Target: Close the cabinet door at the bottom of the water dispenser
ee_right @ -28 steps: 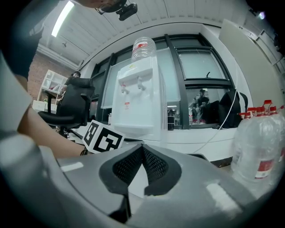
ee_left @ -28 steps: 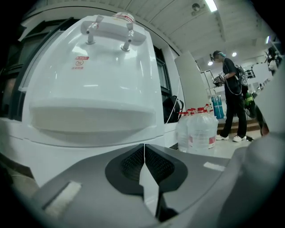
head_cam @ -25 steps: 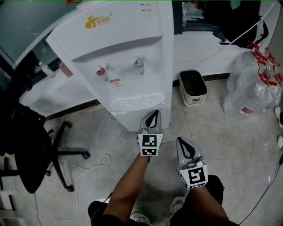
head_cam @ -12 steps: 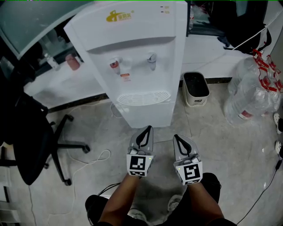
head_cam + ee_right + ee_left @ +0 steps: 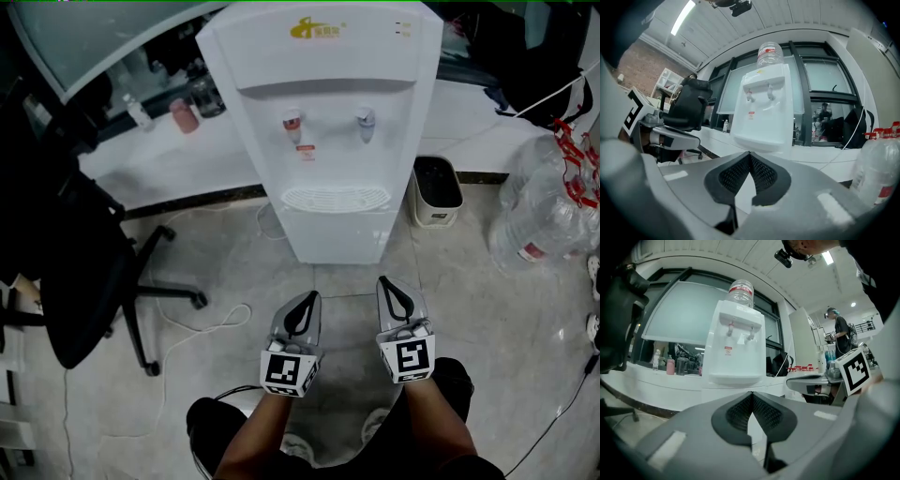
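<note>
The white water dispenser (image 5: 328,112) stands upright ahead of me, with two taps and a drip grille. Its lower cabinet front (image 5: 342,234) looks flush and closed in the head view. My left gripper (image 5: 310,296) hangs over the floor a short way before the dispenser's foot, jaws shut on nothing. My right gripper (image 5: 385,280) sits beside it, also shut and empty, slightly nearer the base. The left gripper (image 5: 751,394) view shows the dispenser (image 5: 736,348) with a bottle on top. Beyond the right gripper (image 5: 750,153), the dispenser (image 5: 764,108) appears again.
A black office chair (image 5: 75,272) stands at the left, with a white cable (image 5: 187,323) on the floor beside it. A small bin (image 5: 438,192) sits right of the dispenser, and large water bottles (image 5: 553,216) lie further right. A person (image 5: 841,336) stands in the background.
Both grippers have drawn back from the dispenser's foot toward me; a second ago the left one was right at the base. The head view has swung so the dispenser sits more to the right.
</note>
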The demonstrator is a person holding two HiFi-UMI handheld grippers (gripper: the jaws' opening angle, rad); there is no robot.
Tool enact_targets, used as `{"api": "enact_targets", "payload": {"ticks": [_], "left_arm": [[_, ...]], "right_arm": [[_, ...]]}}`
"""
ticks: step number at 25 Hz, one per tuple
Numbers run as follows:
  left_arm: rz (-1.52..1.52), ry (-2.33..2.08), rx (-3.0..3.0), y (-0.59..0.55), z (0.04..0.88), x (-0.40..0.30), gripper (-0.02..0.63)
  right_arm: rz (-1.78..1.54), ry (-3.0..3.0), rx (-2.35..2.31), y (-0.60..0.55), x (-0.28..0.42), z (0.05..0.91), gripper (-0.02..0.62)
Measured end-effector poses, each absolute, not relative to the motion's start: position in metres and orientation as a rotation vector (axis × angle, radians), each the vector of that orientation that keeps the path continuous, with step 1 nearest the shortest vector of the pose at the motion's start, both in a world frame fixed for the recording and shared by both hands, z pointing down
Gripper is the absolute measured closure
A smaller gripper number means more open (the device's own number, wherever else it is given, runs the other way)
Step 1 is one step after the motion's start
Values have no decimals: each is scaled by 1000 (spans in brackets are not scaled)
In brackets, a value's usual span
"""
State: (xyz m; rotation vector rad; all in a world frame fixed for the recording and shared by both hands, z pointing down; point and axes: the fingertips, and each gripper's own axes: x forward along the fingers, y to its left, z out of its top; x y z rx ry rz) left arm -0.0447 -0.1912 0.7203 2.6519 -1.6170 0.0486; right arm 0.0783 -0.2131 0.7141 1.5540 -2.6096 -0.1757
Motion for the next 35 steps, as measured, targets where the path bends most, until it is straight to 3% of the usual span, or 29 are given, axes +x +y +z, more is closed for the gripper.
{"api": "enact_targets", "payload": {"ticks": [9,26,30,35], "left_arm": [[45,-1663,2609,-188,676,-61,588],[209,-1655,2586,-118,290,-96,588],[160,-1684,2639,-105,218,-94,588],[114,-1698,2644,-94,190,-98,588]], "right_arm": [[-168,-2566,1506,-201,61,669,592],[10,-2665,1402,-130,36,273,592],[-33,-2691,1370,-114,34,216,592],[-113,-2682,1352,-100,24,186,594]]}}
